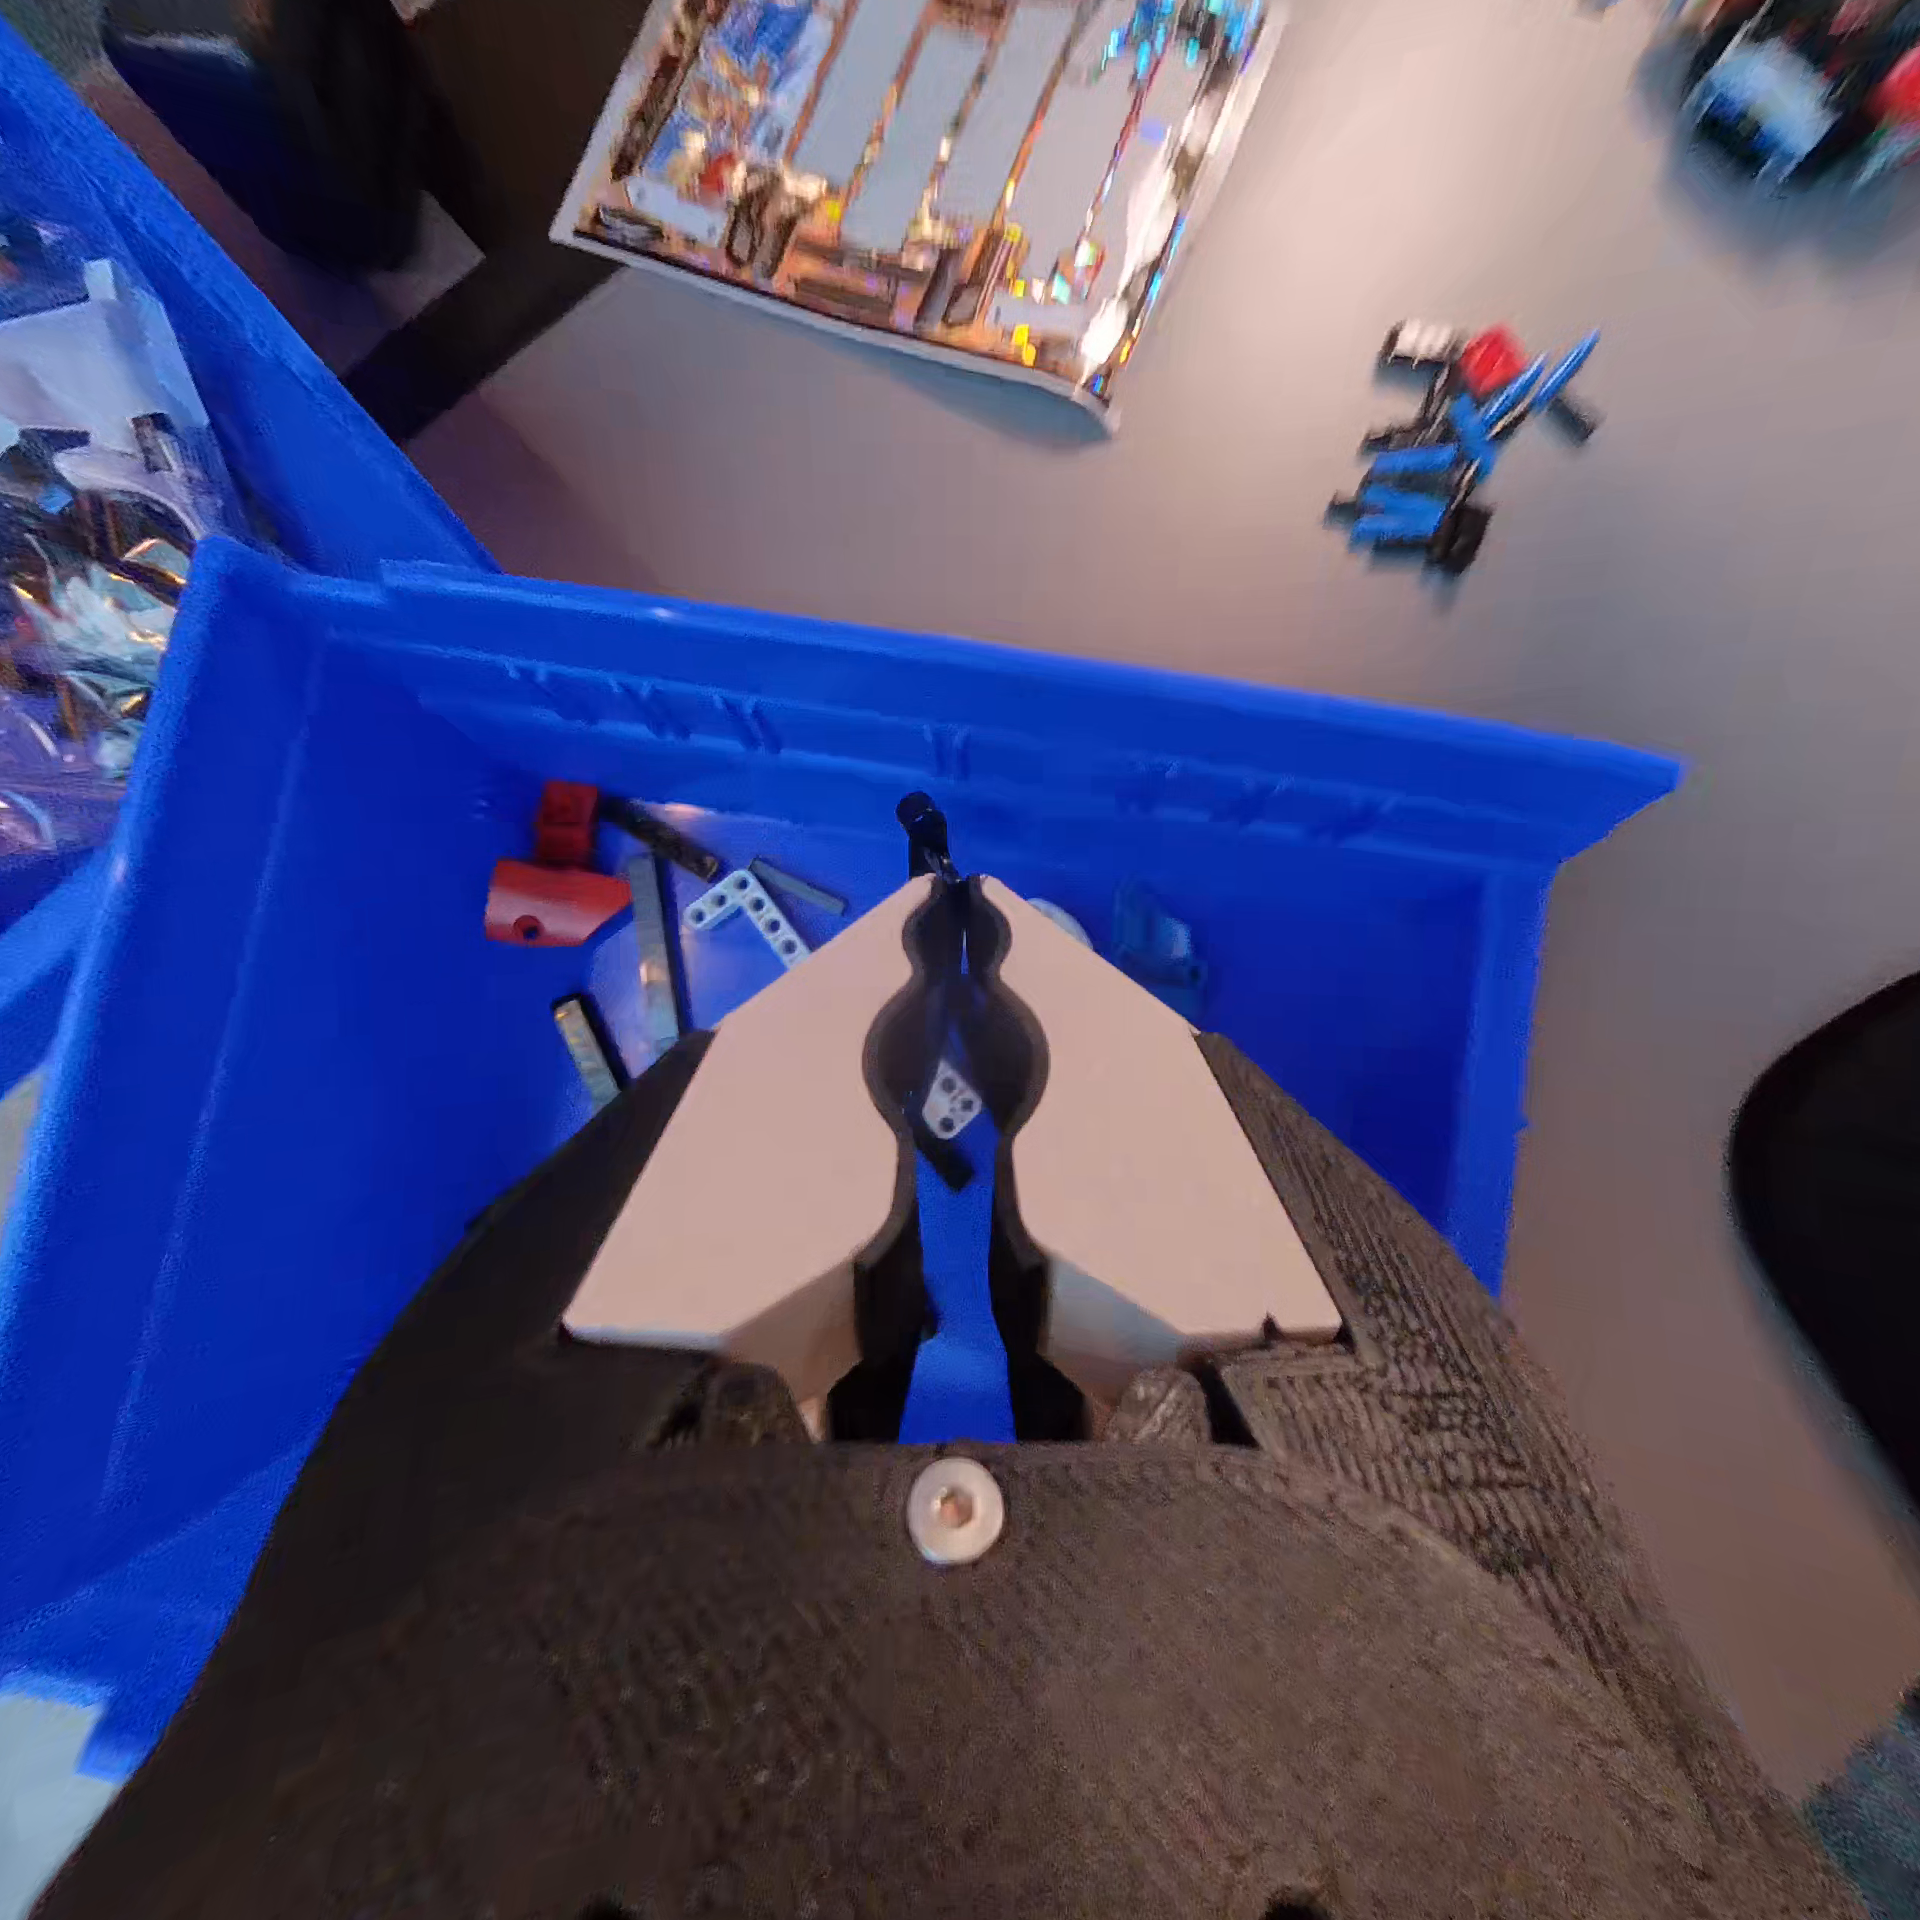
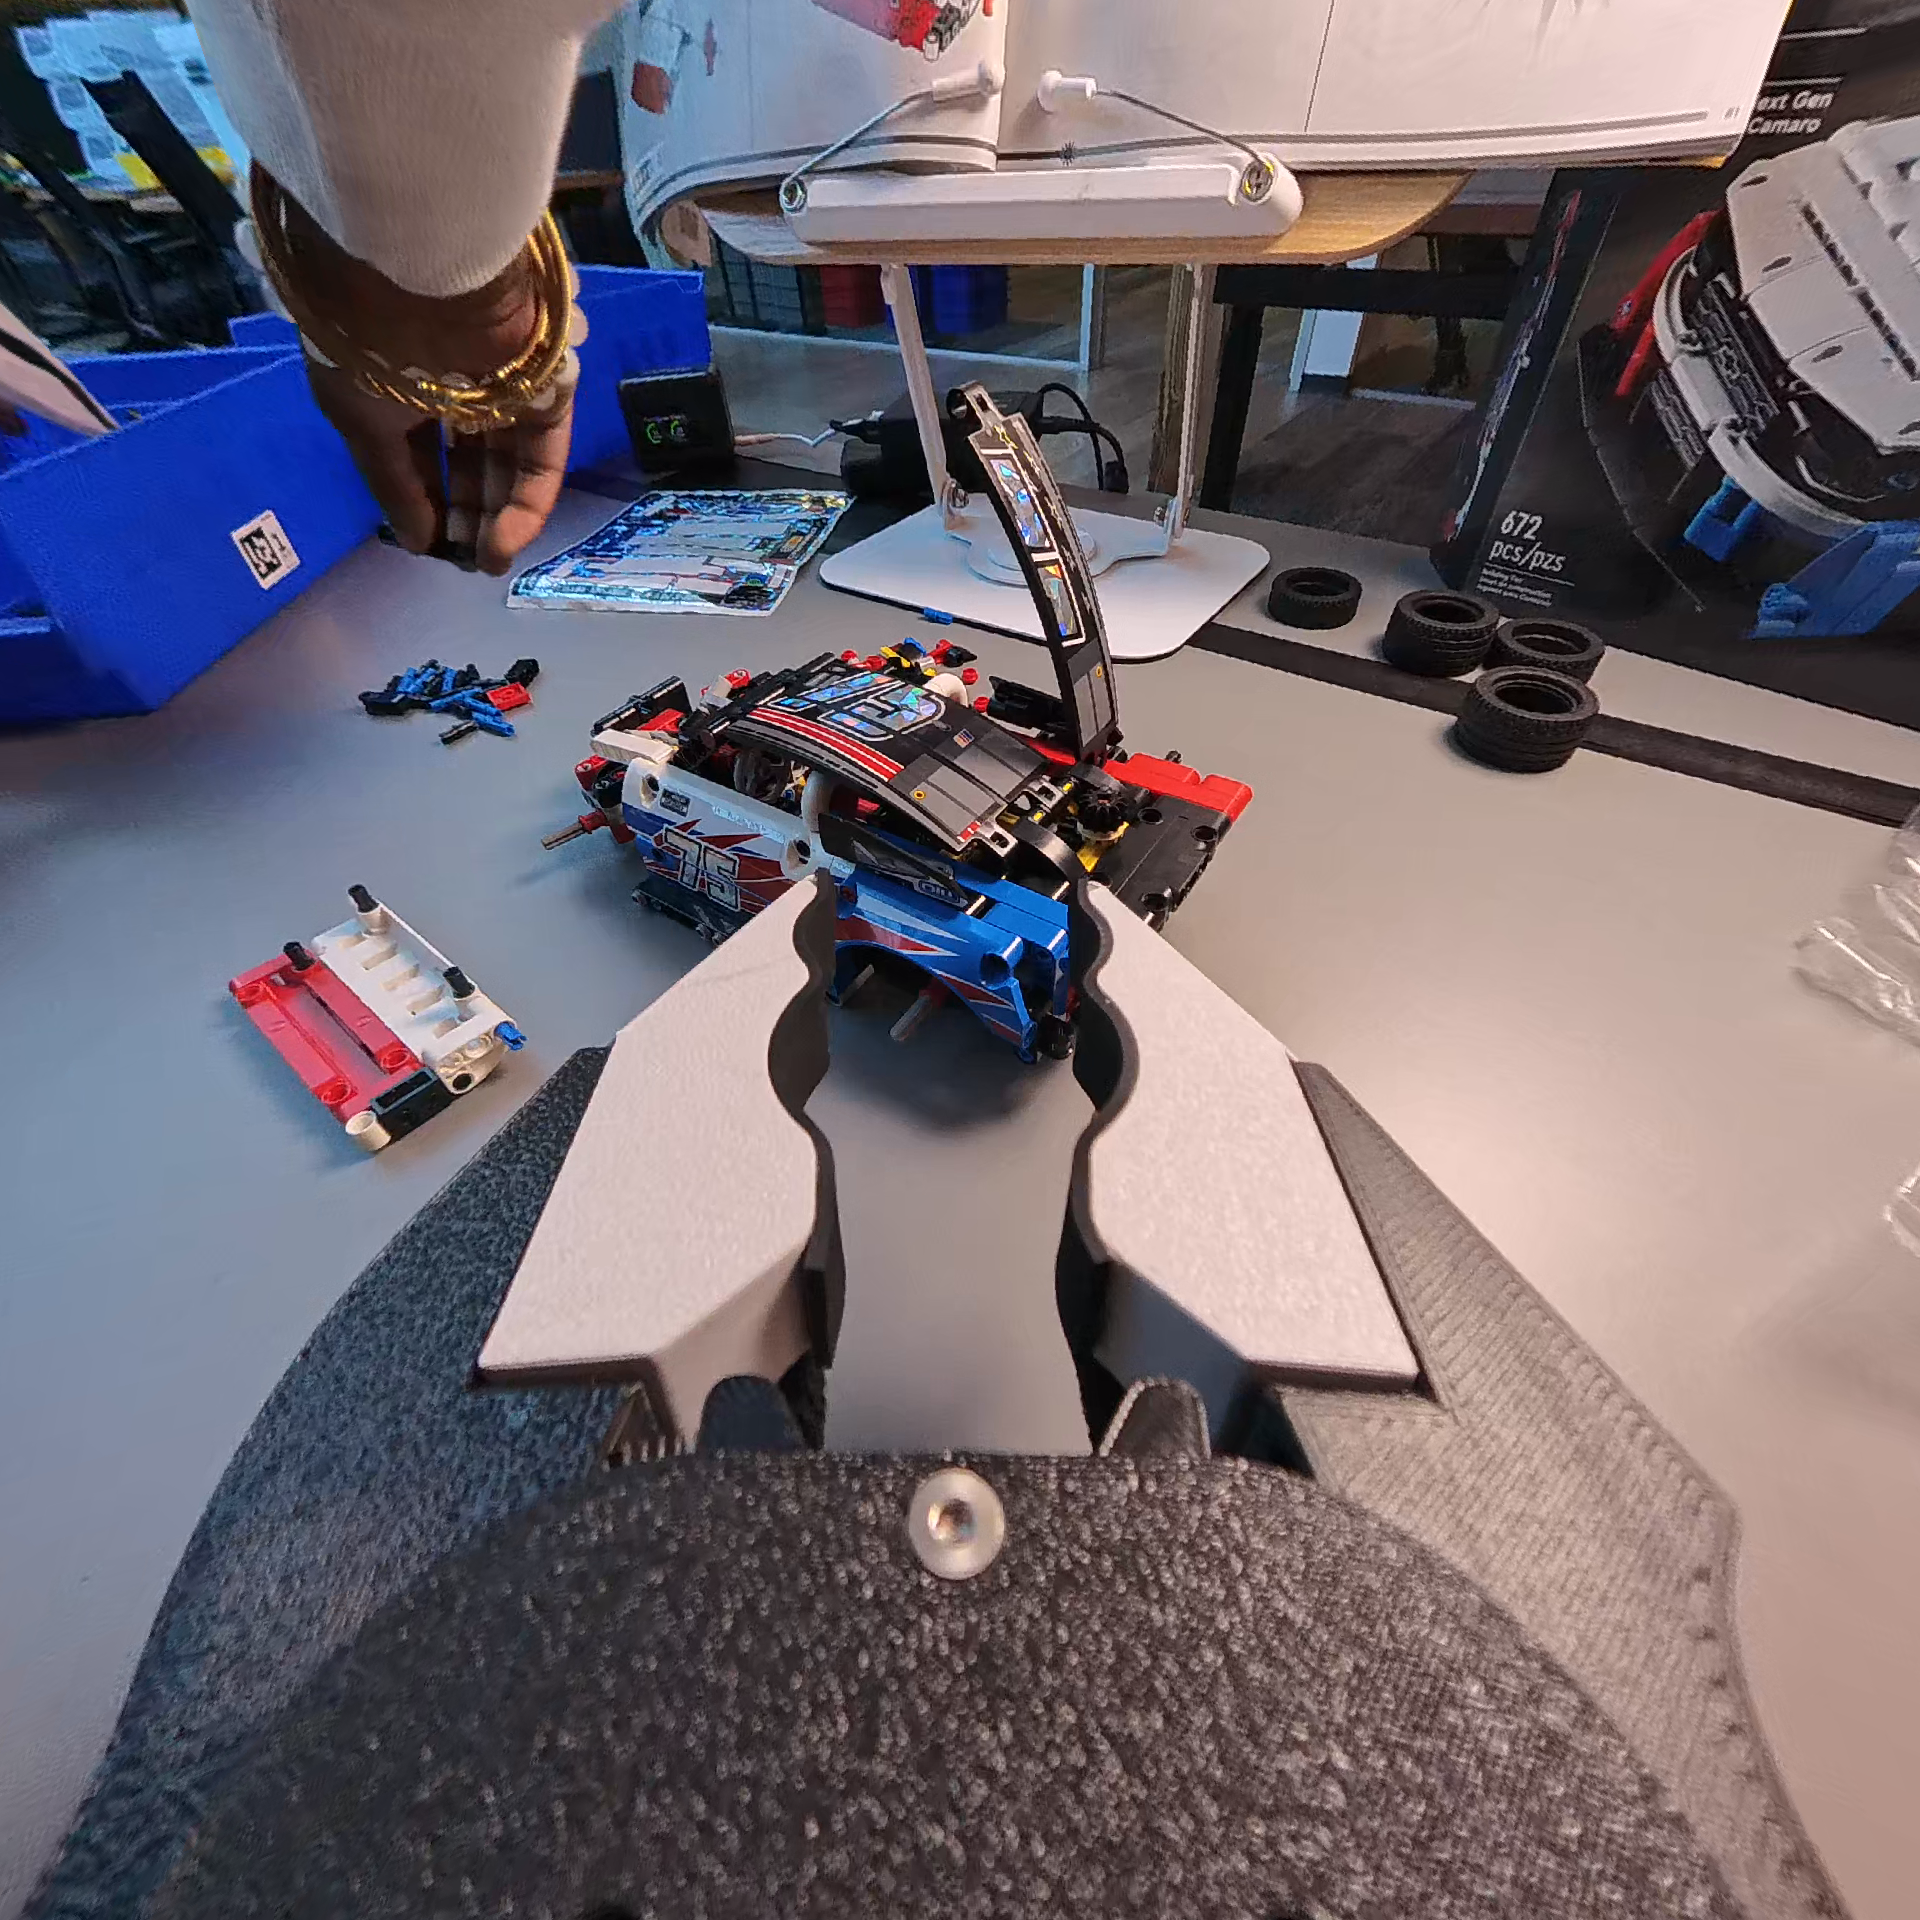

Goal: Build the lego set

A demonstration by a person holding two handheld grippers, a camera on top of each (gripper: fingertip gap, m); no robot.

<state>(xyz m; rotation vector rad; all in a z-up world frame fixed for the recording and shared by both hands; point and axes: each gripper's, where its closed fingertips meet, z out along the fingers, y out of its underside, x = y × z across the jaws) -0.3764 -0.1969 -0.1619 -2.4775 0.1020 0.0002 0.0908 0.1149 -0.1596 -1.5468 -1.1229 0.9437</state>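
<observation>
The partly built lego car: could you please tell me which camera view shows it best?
The right wrist view: the lego car sits sharp and centred just beyond the open right gripper. The left wrist view shows only a blur at its top right corner, perhaps the car.

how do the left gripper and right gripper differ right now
The left gripper is shut on a thin black lego pin; the right gripper is open and holds nothing. The left gripper hangs over the blue bin of loose parts; the right gripper faces the half-built lego car on the grey table. Both have grey fingers on black bodies.

car model [image 2: 894, 800] mid-table; tyres [image 2: 1496, 665] behind-right; panel assembly [image 2: 374, 1013] left; bin [image 2: 156, 540] far left.
</observation>
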